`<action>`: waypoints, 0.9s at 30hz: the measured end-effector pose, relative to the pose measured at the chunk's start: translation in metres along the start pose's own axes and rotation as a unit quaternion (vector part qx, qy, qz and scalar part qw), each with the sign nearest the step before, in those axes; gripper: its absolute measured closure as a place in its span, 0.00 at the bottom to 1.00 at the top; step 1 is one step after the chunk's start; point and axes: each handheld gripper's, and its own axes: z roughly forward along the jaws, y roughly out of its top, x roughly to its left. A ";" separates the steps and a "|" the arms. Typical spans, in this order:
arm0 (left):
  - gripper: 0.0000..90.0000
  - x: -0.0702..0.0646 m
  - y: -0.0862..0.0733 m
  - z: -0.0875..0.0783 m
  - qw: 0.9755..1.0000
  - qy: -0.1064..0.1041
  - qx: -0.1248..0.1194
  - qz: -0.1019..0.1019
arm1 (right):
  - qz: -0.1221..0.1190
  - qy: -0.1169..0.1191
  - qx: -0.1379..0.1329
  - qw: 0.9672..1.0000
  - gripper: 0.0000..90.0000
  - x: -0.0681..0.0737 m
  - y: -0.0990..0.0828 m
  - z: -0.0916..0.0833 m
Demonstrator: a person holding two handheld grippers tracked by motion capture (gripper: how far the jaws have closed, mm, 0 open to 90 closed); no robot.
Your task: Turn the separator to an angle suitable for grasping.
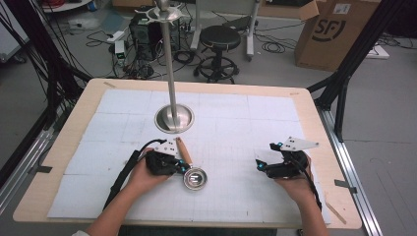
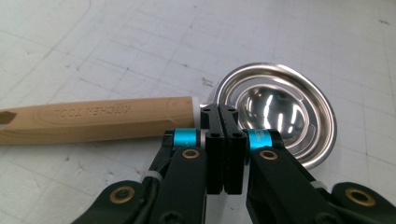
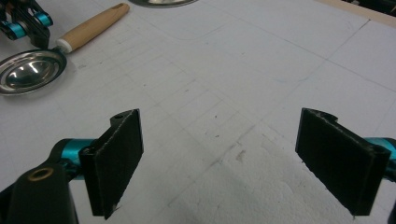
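Ladle (image 1: 193, 173) lies flat on the table (image 1: 236, 123) at six o'clock of the stand (image 1: 173, 118), left gripper (image 1: 183, 167) clamped on its neck, unlifted; right gripper (image 1: 261, 166) idles wide.

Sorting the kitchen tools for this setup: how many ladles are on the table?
1. The ladle lies on the white mat near the table's front edge, left of centre. The left hand-held gripper is shut at the neck where its wooden handle meets the steel bowl.
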 end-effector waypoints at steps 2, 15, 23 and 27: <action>0.99 0.005 0.003 -0.004 1.000 0.010 -0.013 -0.004 | 0.000 0.000 0.000 1.000 0.15 0.000 0.000 0.000; 0.99 0.058 0.026 0.011 0.996 0.084 0.002 -0.038 | 0.003 0.000 0.005 1.000 0.15 0.001 -0.001 0.002; 0.99 0.070 0.018 0.009 0.993 0.090 0.027 -0.068 | -0.002 0.002 0.011 1.000 0.15 0.002 -0.001 0.003; 0.99 0.067 0.016 0.009 0.993 0.093 0.041 -0.061 | -0.002 -0.001 0.007 1.000 0.15 0.001 -0.002 0.001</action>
